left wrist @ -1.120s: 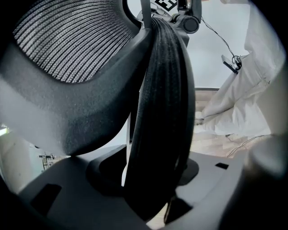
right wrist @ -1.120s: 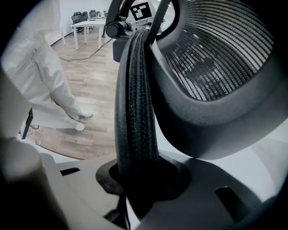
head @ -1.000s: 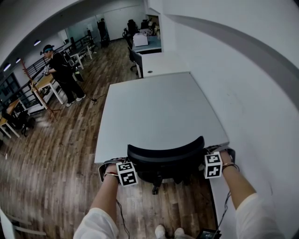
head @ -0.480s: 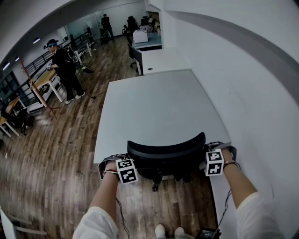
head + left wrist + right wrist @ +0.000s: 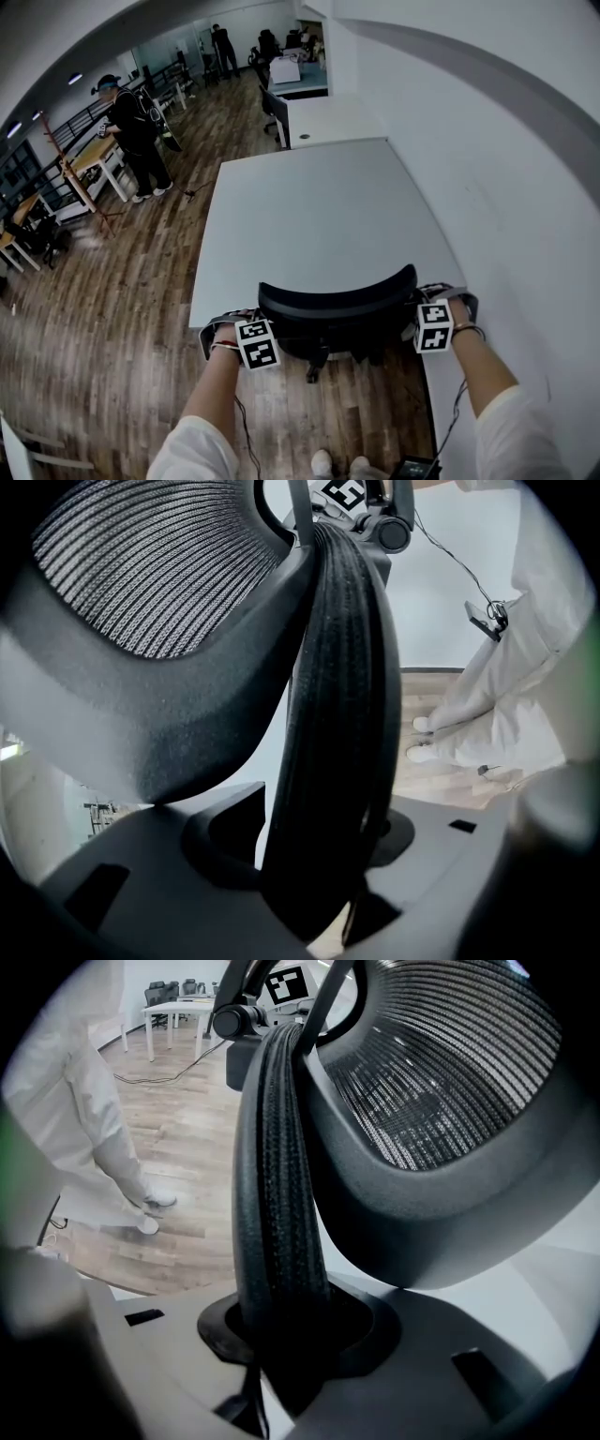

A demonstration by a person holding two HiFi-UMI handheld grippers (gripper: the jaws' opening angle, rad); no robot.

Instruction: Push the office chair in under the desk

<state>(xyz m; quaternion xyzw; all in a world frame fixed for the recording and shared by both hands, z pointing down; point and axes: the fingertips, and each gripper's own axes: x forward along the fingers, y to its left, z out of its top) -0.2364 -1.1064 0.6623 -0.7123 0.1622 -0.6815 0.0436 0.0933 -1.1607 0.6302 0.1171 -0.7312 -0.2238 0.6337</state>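
The black office chair's mesh backrest (image 5: 337,302) stands at the front edge of the white desk (image 5: 319,216), with its seat hidden below the desktop. My left gripper (image 5: 257,322) is at the backrest's left edge. In the left gripper view that padded rim (image 5: 337,714) runs down between the jaws of the left gripper (image 5: 319,883), which is shut on it. My right gripper (image 5: 418,311) is at the right edge. There the rim (image 5: 277,1194) sits between the jaws of the right gripper (image 5: 281,1354), and those jaws are opening.
A white wall (image 5: 525,187) runs close along the desk's right side. The chair's wheeled base (image 5: 314,375) shows over the wooden floor (image 5: 112,328), with my shoes (image 5: 337,464) behind it. Another desk (image 5: 328,117) stands beyond. A person (image 5: 131,131) stands far left.
The backrest and both grippers have edged slightly forward toward the desk. The person at the far left has shifted a little.
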